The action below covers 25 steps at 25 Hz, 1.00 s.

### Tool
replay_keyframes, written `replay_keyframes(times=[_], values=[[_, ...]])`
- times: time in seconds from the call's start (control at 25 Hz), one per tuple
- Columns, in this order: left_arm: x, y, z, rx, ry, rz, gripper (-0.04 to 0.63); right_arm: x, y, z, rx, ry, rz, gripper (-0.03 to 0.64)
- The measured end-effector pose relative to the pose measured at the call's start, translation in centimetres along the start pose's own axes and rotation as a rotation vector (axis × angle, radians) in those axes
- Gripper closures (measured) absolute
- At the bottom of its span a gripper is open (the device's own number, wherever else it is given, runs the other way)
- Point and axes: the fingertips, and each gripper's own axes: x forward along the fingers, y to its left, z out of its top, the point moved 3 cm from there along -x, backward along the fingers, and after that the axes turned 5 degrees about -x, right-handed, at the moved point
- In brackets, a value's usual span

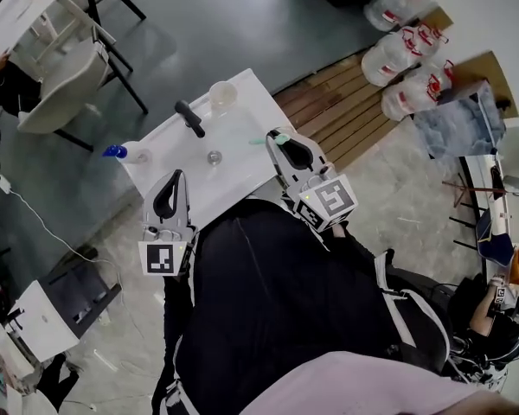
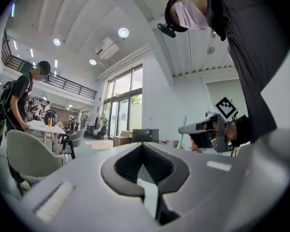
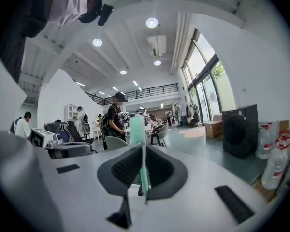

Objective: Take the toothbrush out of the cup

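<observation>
A translucent cup (image 1: 223,95) stands at the far edge of a small white table (image 1: 242,124). My right gripper (image 1: 279,137) is over the table's right side, shut on a pale green toothbrush (image 1: 259,141) that sticks out leftward past its tips. In the right gripper view the toothbrush (image 3: 143,170) stands upright between the shut jaws (image 3: 140,148), its head on top. My left gripper (image 1: 175,180) is at the table's near edge, its jaws (image 2: 143,145) together with nothing in them. The left gripper view also catches the right gripper (image 2: 183,128) with the toothbrush (image 2: 183,133).
On the table lie a black handled tool (image 1: 190,118), a blue-capped bottle (image 1: 121,152) and a small round metal piece (image 1: 214,156). Water jugs (image 1: 406,54) sit on a wooden pallet (image 1: 342,106) to the right. A grey chair (image 1: 65,85) stands to the left.
</observation>
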Motion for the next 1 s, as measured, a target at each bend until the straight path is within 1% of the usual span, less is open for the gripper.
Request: replay_keyframes(times=[0.16, 0.28, 0.48, 0.76, 1.0], values=[[-1.4, 0.8, 0.4, 0.009, -0.020, 0.016, 0.592, 0.0, 0.6, -1.0, 0.023, 0.014, -0.006, 0.595], [-2.1, 1.0, 0.6, 0.016, -0.033, 0.021, 0.592, -0.3, 0.8, -1.2, 0.011, 0.017, -0.012, 0.595], [-2.4, 0.7, 1.4, 0.009, -0.045, 0.024, 0.592, -0.6, 0.9, -0.9, 0.008, 0.024, -0.014, 0.595], [-2.5, 0.7, 1.3, 0.004, -0.050, 0.018, 0.592, -0.4, 1.0, -1.4, 0.008, 0.033, -0.020, 0.595], [-2.9, 0.9, 1.6, 0.012, -0.072, 0.031, 0.592, -0.6, 1.0, -1.4, 0.017, 0.036, -0.020, 0.595]])
